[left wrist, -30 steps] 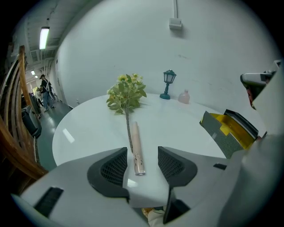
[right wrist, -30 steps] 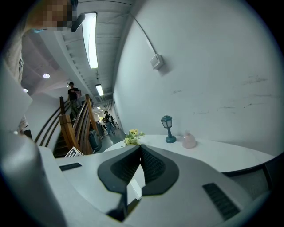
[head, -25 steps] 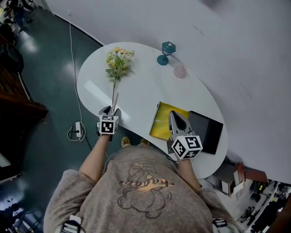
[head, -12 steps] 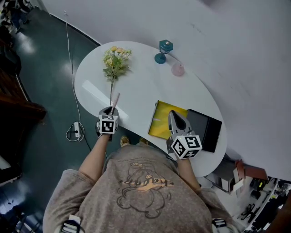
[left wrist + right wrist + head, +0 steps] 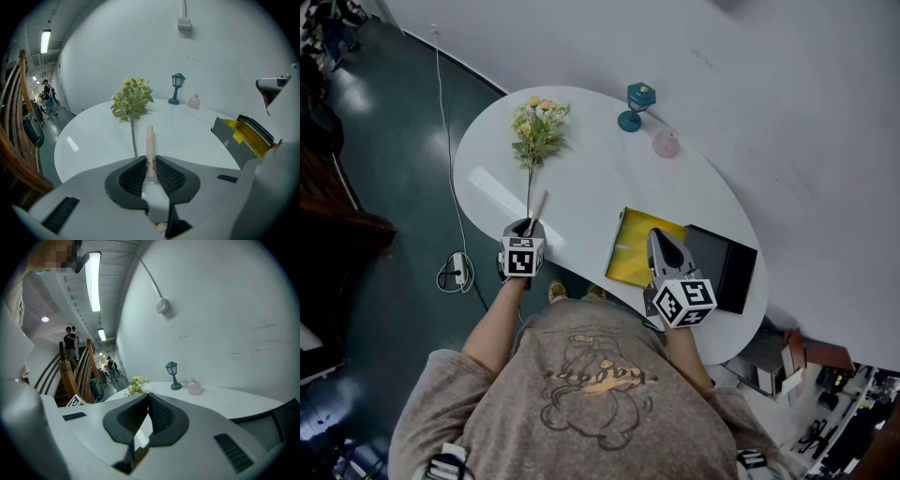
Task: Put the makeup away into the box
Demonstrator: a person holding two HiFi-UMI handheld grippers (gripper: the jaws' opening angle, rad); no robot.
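Observation:
My left gripper [image 5: 150, 160] has just been closing its jaws, and its pads now press on a slim beige makeup tube [image 5: 150, 140]. The tube sticks out ahead of the fingers, over the near left part of the white table [image 5: 591, 178]. In the head view that gripper [image 5: 531, 223] sits at the table's near edge with the tube [image 5: 538, 204] pointing towards the flowers. The box [image 5: 630, 246] lies open to the right, yellow inside, with a dark lid [image 5: 727, 267] beside it. My right gripper [image 5: 660, 240] hovers over the box, shut and empty [image 5: 148, 397].
A bunch of yellow-green flowers [image 5: 536, 127] lies at the far left of the table. At the back, by the wall, stand a teal lantern [image 5: 637, 101] and a small pink bottle [image 5: 666, 142]. A cable and power strip [image 5: 455, 272] lie on the floor left.
The head view has shifted slightly. Both grippers stay where they were, with the tube still at the left gripper's tips.

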